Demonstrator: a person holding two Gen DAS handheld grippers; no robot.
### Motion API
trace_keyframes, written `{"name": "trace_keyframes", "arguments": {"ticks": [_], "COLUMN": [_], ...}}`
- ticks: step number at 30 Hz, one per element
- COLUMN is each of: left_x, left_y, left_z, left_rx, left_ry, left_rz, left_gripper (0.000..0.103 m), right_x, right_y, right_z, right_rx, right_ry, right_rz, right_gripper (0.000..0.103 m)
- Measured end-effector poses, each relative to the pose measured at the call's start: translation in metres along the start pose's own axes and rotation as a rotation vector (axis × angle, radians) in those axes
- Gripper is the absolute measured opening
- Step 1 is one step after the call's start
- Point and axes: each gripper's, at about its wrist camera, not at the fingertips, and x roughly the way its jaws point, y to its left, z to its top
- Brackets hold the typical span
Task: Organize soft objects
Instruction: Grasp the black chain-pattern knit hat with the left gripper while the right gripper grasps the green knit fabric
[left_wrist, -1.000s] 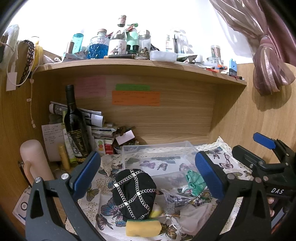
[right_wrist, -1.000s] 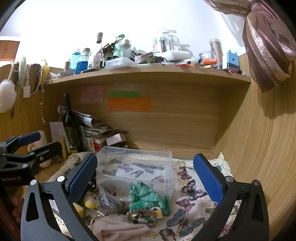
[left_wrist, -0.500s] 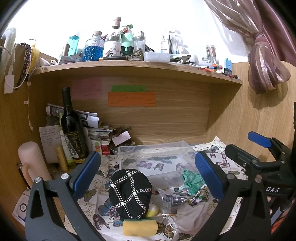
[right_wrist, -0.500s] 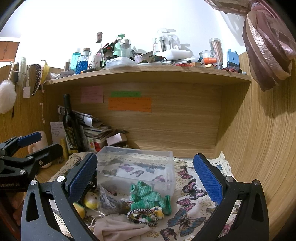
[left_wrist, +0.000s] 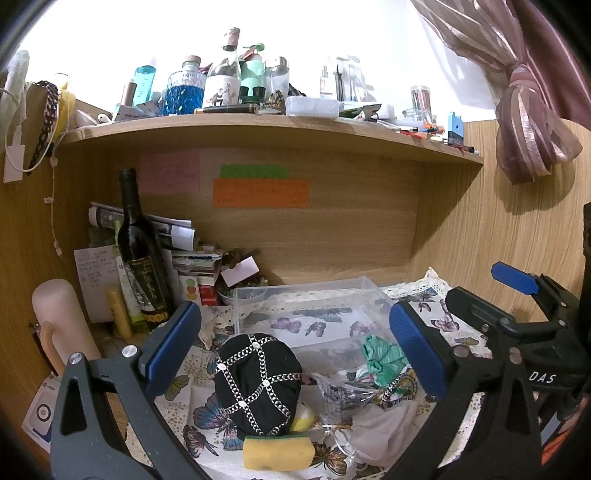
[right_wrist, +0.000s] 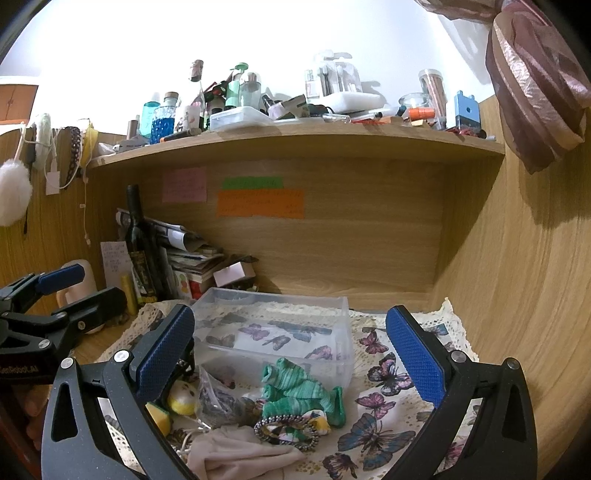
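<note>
1. While both grippers hang above the butterfly cloth (right_wrist: 384, 373) on the worktop, we see little change from a second ago: the left wrist view has crept slightly leftward and back, so the black cap (left_wrist: 258, 380) sits a touch further right in it, and the right wrist view is nearly the same.
2. Our left gripper (left_wrist: 295, 350) has its fingers spread wide and holds nothing; the cap lies between and below them, with the yellow sponge (left_wrist: 277, 452) touching its near edge.
3. Our right gripper (right_wrist: 290, 354) also has its fingers spread and empty, framing the green socks (right_wrist: 303, 393), which lie just in front of the clear plastic bin (right_wrist: 273, 332).
4. Beside the socks we see a patterned hair tie (right_wrist: 286, 430), a beige cloth (right_wrist: 240, 450), a crumpled clear bag (right_wrist: 218, 400) and a small yellow soft toy (right_wrist: 181, 400), all on the cloth and outside the bin.
5. The bin appears empty, so we judge that sorting has barely begun and that the small drift is only lining up, not a grasp.
6. We judge the likeliest next move to be lowering one gripper onto the nearest soft piece, the cap on the left or the socks on the right, then carrying it into the bin.
</note>
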Motion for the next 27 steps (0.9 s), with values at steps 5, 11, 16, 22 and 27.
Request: {"name": "trace_keyframes", "arguments": {"ticks": [5, 11, 16, 22, 27], "left_x": [0.008, 0.017, 0.028, 0.048, 0.071], "left_y": [0.002, 0.004, 0.012, 0.021, 0.036], "left_z": [-0.002, -0.006, -0.012, -0.029, -0.045], "left_rx": [-0.007, -0.015, -0.036, -0.037, -0.054], "left_ry": [0.025, 0.041, 0.068, 0.149, 0.248], "left_rz": [-0.014, -0.019, -0.024, -0.001, 0.010], "left_gripper": [0.103, 0.103, 0.100, 0.085, 0.078], "right_x": [0.006, 0.013, 0.024, 0.050, 0.074], "right_y": [-0.004, -0.007, -0.010, -0.015, -0.026], "right_z": [-0.003, -0.007, -0.016, -0.039, -0.058], "right_rx": [0.010, 0.014, 0.012, 0.016, 0.047], "right_ry": [0.016, 0.029, 0.072, 0.209, 0.328], "right_rz": [0.011, 0.017, 0.044, 0.062, 0.081], "right_gripper": [0.103, 0.103, 0.097, 0.077, 0.068]}}
